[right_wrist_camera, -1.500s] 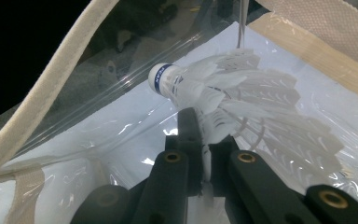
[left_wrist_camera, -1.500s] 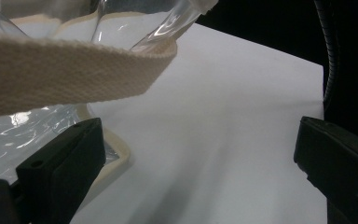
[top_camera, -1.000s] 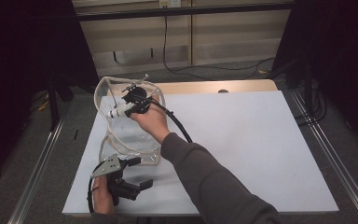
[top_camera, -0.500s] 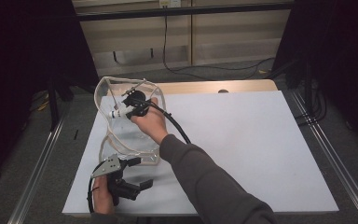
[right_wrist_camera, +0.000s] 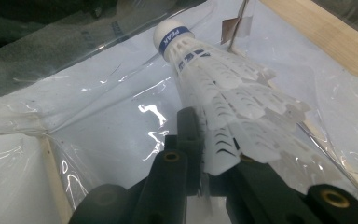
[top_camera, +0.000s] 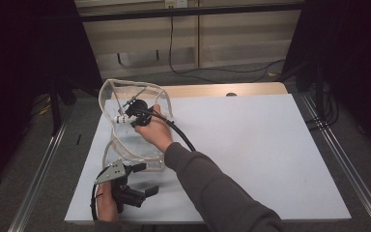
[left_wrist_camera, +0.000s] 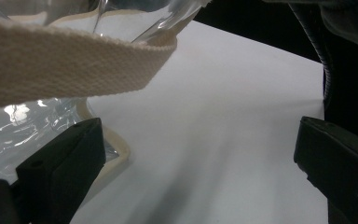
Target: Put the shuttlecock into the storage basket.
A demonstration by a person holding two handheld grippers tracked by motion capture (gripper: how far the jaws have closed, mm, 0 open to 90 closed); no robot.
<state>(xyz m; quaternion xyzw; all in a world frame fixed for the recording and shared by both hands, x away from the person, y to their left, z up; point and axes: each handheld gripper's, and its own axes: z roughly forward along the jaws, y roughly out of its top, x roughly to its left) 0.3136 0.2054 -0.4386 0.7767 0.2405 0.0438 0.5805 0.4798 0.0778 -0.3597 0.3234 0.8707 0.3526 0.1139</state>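
A clear plastic bag (top_camera: 136, 151) with cream trim stands on the white tabletop (top_camera: 251, 145), its mouth held up and wide. My right gripper (top_camera: 131, 110) reaches into that mouth, shut on a white shuttlecock (top_camera: 120, 118) by its feather skirt. In the right gripper view the shuttlecock (right_wrist_camera: 223, 88) points cork end away, blue band on the cork, with the bag's film (right_wrist_camera: 98, 107) behind and under it. My left gripper (top_camera: 146, 179) rests low at the bag's near end, jaws wide open. In the left gripper view a cream strap (left_wrist_camera: 65, 65) hangs above the left jaw and bag film (left_wrist_camera: 28, 126) lies beside it.
A strip of bare wood (top_camera: 251, 89) runs along the table's far edge. Metal rails (top_camera: 340, 154) flank the table on both sides. A black cable (top_camera: 181, 135) trails from the right gripper over the sleeve. The white surface stretches wide to the right of the bag.
My right hand has sunk a little with the shuttlecock, deeper into the bag's mouth. The left gripper has stayed where it was.
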